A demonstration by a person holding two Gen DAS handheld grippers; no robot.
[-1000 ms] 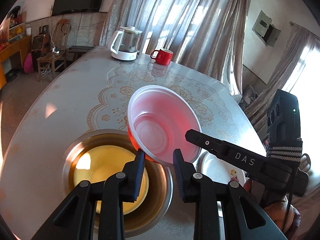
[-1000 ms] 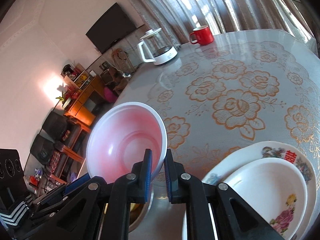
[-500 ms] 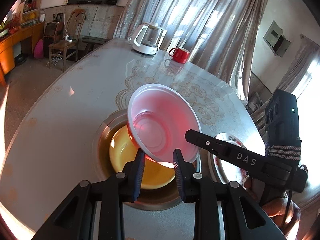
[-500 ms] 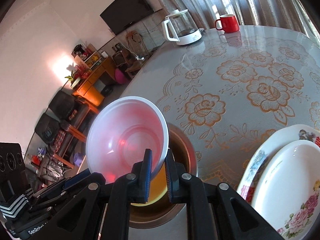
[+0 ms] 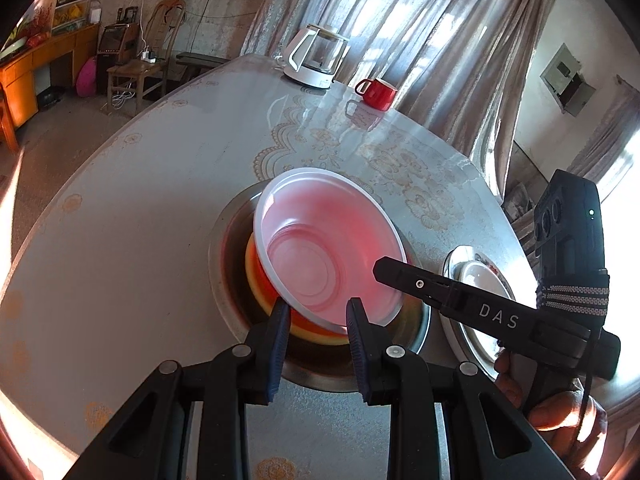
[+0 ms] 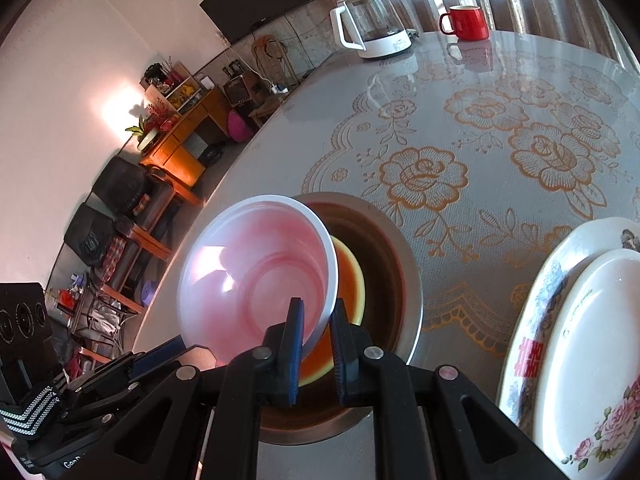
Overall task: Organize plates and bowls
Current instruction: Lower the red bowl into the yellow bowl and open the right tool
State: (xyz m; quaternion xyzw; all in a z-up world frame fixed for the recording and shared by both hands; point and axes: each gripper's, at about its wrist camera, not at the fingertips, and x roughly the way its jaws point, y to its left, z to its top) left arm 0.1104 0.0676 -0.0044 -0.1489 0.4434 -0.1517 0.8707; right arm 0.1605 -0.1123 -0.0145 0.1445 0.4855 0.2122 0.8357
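Note:
A translucent pink plastic bowl (image 5: 328, 256) (image 6: 260, 280) hangs tilted just over a yellow bowl (image 5: 308, 330) (image 6: 352, 280) that sits inside a steel basin (image 5: 228, 280) (image 6: 404, 280). My right gripper (image 6: 318, 312) is shut on the pink bowl's rim; its finger (image 5: 440, 290) shows in the left wrist view. My left gripper (image 5: 316, 312) is open, its fingers either side of the bowl's near edge. Two stacked flowered plates (image 6: 580, 340) (image 5: 480, 280) lie to the right.
A glass kettle on a white base (image 5: 316, 58) (image 6: 372, 28) and a red mug (image 5: 378, 88) (image 6: 466, 22) stand at the far side of the round table (image 5: 120, 220). The table's left edge drops to the floor, with a chair (image 5: 144, 64) beyond.
The right gripper has carried the pink bowl down and over the steel basin, close above the yellow bowl. The left gripper stayed open and followed alongside.

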